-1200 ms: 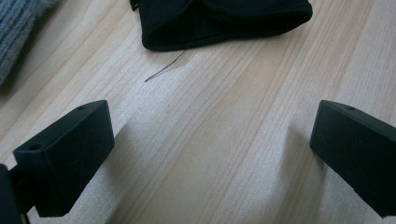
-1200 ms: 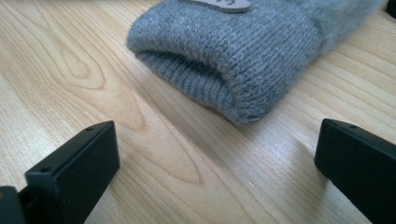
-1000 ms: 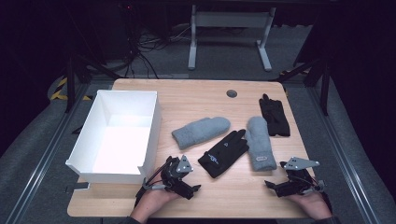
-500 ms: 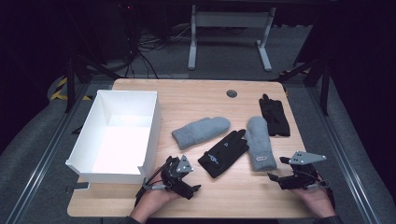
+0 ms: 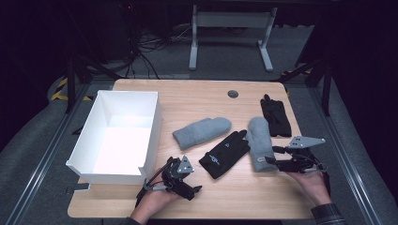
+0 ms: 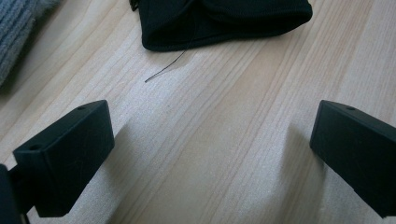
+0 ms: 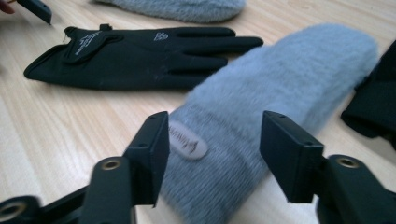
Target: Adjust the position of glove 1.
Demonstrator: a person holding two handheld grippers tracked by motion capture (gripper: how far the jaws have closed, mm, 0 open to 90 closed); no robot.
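**Right gripper straddles the grey mitten's cuff**

Over on the right of the pale wooden counter, the right gripper sits low at the near edge, its two black fingers spread apart on either side of the ribbed cuff of a fluffy grey mitten. From the right gripper view the cuff lies between the fingers, its small oval label just beside the left one; the fingers are open and I cannot tell whether they touch the wool.

That mitten lies lengthwise, its tip pointing to the far side. Just beside it on the left is a black fabric glove with small white print, its fingertips close to the mitten. Further left and a little farther off lies a second fluffy grey mitten, angled across the counter. Near the right far corner, a second black glove rests just beside the first mitten's tip.

The left gripper is down at the near edge, left of centre, held in a hand. Its fingers stand wide open over bare wood, holding nothing; in the left gripper view the black glove's cuff lies just ahead, a loose thread trailing from it.

A white open-topped rectangular box fills the counter's left side, just beside the left gripper.
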